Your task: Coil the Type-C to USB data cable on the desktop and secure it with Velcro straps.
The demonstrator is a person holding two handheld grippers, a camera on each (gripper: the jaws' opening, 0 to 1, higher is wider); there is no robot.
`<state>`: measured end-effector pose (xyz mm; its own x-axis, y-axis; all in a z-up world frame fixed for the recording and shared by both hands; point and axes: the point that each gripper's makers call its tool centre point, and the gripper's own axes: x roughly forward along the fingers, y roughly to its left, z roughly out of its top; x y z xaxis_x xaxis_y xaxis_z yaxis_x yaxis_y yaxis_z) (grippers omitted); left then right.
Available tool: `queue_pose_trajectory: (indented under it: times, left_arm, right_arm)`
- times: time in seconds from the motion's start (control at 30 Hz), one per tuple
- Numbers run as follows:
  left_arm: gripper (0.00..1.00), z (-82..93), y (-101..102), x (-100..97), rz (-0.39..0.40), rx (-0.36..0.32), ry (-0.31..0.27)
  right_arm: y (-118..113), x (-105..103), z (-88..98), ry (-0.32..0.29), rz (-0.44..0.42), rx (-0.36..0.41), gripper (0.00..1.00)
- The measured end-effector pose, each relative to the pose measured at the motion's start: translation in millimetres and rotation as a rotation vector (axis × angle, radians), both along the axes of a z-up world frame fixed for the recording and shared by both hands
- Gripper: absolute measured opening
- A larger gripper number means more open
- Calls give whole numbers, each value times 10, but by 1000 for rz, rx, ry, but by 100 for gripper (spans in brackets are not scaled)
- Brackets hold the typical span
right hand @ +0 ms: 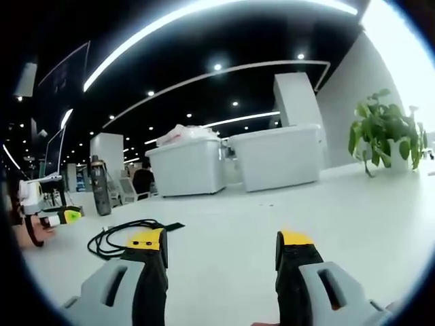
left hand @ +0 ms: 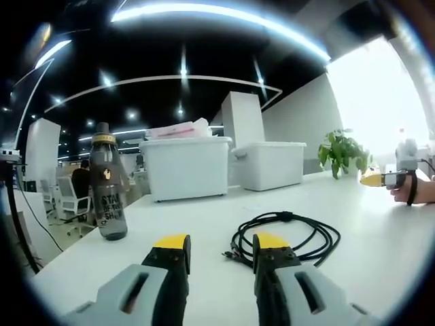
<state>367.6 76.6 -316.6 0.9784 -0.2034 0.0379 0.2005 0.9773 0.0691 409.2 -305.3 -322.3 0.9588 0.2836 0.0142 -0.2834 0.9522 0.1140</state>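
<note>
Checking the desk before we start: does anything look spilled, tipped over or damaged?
Nothing stands out. The black cable lies loosely coiled on the white desk, the bottle stands upright, and both storage bins sit level.

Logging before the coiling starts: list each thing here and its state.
Cable: loosely looped on the table, unstrapped, untouched.
Bottle: upright, capped.
Left bin: full, contents heaped above the rim.
Right bin: lidded.
Left tool: open, empty.
Right tool: open, empty.
</note>
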Motion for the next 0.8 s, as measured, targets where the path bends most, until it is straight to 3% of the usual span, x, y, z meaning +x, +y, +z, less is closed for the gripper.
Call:
queue_pose_trajectory:
  times: [0.3,0.67,0.8]
  left_arm:
    - [40,16,115,45,40,40,-10]
    - [40,4,234,54,84,44,-10]
    - [40,-5,240,43,82,6,-5]
  right_arm:
    - [57,-38,13,-10,6,-12,64]
    - [-68,-42,73,-44,-61,-40,64]
    - [-76,-35,90,-50,-65,-41,64]
